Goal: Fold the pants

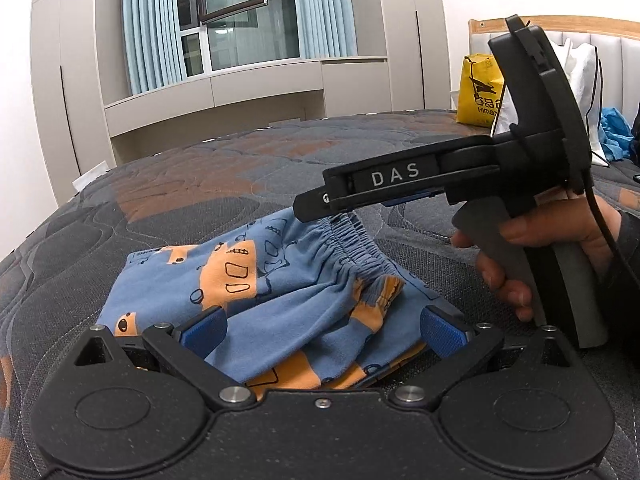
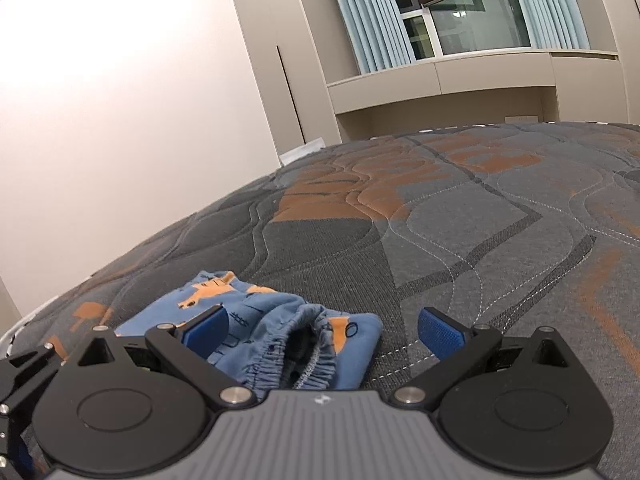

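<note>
Blue cloth with orange patches is what matters here: the pants point(image 1: 256, 304) lie in a small soft heap on the bed point(image 1: 208, 184), which is covered in a grey and rust quilted top. They look folded over at least once, but the pile is still lumpy, and the stretchy waistband point(image 1: 352, 240) is puckered and stands up a little on the far side of the pants. The left hand-held gripper point(image 1: 322, 330) hovers right over the near edge of the pants with its two blue pads spread wide, so it is let go and grips nothing. The right hand-held gripper point(image 2: 322, 330) is over the waistband end of the pants, and its pads are spread wide too, with nothing between them (in the left view its black tip seems to sit just above the waistband, but I cannot tell if it touches). A yellow bag point(image 1: 480, 92) stands on the bed well beyond the pants. My guess is that the folding is partly done and a fresh grab is about to start. The next move likely calls for each hand-held gripper to pinch an edge of the pants, lift it, lay it over the rest, and press the heap flat. Care is needed to catch all the layers, since soft cloth slips and bunches easily.
</note>
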A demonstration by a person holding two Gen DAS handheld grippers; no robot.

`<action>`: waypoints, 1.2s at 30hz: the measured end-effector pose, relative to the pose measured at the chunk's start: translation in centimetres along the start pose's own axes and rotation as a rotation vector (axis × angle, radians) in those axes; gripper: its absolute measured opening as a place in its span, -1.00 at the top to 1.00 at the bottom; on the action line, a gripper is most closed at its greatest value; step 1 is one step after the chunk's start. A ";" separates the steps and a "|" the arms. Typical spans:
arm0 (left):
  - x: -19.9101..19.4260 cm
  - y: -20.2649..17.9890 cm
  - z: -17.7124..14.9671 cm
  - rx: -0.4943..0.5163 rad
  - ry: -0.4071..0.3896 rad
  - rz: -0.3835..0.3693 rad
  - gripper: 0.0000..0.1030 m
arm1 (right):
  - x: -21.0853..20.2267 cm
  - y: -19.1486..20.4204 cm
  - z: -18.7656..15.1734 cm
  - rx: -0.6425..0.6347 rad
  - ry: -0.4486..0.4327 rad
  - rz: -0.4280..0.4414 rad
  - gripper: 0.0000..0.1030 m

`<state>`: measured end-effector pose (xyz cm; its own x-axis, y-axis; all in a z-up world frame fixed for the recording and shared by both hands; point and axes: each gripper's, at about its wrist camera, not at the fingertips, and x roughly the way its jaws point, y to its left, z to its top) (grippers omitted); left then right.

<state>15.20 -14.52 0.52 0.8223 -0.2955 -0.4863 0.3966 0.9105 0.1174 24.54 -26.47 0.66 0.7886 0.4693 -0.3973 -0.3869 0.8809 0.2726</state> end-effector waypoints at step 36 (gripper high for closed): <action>0.7 1.3 0.6 0.062 0.033 -0.115 0.68 | 0.3 -0.5 -0.7 0.053 0.029 0.035 0.50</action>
<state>16.59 -13.73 0.86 0.7565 -0.3862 -0.5279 0.5127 0.8512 0.1120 24.64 -26.68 -0.21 0.7607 0.5021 -0.4113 -0.3878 0.8597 0.3323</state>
